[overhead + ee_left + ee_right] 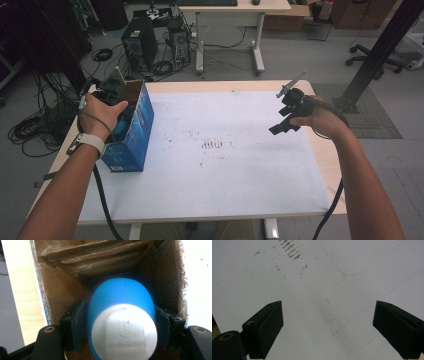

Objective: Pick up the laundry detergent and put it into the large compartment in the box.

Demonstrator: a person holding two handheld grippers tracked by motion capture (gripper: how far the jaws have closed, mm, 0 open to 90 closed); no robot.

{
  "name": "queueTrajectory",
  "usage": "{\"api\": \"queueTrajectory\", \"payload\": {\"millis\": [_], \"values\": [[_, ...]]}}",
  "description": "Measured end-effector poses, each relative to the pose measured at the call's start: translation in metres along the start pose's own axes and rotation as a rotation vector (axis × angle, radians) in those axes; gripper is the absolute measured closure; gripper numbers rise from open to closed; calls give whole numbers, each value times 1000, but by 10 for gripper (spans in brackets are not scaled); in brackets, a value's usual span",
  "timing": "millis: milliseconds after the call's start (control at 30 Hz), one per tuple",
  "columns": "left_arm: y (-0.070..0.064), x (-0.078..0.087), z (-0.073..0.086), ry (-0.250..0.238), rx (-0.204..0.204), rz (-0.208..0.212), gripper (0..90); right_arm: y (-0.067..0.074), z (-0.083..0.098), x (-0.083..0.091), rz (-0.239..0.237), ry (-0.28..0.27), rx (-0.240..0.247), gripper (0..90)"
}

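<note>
Blue-and-white cup (122, 320) sits between the left tool's (120, 325) loosened pads inside the box (131, 131); right tool (327, 327) hangs open above the counter (225, 165).

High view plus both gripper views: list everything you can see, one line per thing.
Cardboard box: one, blue outside, brown inside, open top, left edge of table.
Blue and white object: one, rounded, inside the box between the left tongs' jaws; contact unclear.
Table: one, white top with brownish marks.
Computer tower: one, black, on floor beyond table.
Cables: many, black, floor at left.
Desk: one, pale, background.
Left tongs: one, black, reaching into box.
Right tongs: one, black, open above table.
</note>
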State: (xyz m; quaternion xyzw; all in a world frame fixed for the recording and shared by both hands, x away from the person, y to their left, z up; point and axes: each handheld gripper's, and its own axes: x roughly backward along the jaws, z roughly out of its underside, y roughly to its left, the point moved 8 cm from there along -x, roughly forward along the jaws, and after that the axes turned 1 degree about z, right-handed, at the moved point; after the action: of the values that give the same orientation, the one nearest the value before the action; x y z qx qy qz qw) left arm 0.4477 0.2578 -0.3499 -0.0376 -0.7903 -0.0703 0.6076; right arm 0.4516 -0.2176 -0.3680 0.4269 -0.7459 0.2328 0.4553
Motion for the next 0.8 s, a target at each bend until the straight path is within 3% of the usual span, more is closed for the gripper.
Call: {"api": "queueTrajectory", "payload": {"millis": [467,800], "values": [[1,0,0,-7,-2,4,296,0,1,0,0,3,-2,96],[5,1,1,-15,2,-1,220,1,1,0,-1,3,0,95]]}}
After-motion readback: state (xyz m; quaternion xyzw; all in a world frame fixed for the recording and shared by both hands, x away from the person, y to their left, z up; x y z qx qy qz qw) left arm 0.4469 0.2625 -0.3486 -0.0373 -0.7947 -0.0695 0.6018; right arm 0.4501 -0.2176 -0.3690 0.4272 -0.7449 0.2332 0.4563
